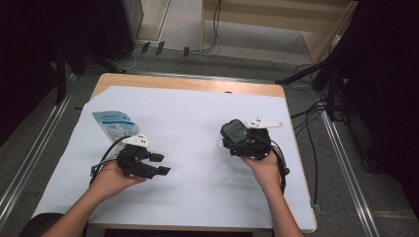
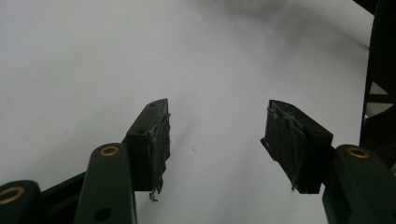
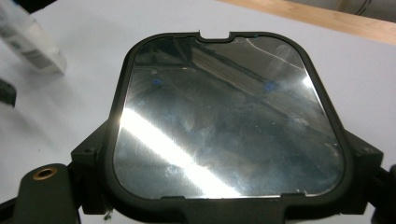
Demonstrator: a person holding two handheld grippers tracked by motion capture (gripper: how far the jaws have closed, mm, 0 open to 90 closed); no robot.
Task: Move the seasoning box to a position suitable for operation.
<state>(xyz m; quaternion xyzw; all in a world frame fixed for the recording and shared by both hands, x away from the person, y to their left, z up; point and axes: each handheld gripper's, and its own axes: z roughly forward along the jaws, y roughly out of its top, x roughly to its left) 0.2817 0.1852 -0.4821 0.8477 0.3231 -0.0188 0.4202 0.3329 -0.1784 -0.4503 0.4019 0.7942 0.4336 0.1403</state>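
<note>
A blue-and-white packet [image 1: 114, 124] lies at the left of the white-covered tabletop [image 1: 197, 197]. Just beside it, the left gripper [image 1: 160, 164] hovers with jaws apart and nothing between them. To the right, the right gripper [image 1: 232, 140] clamps a dark glossy screen panel [image 3: 229, 116] above the sheet.

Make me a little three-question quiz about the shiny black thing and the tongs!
1. True or false: the left tongs hold something.
2. What grips the glossy black rounded-rectangle screen panel? A) right tongs B) left tongs C) a bare hand
3. What lies behind the left tongs on the white paper sheet?

Key: 1 false, they stand open and empty; 2 A; 3 a flat blue-and-white plastic packet.
</note>
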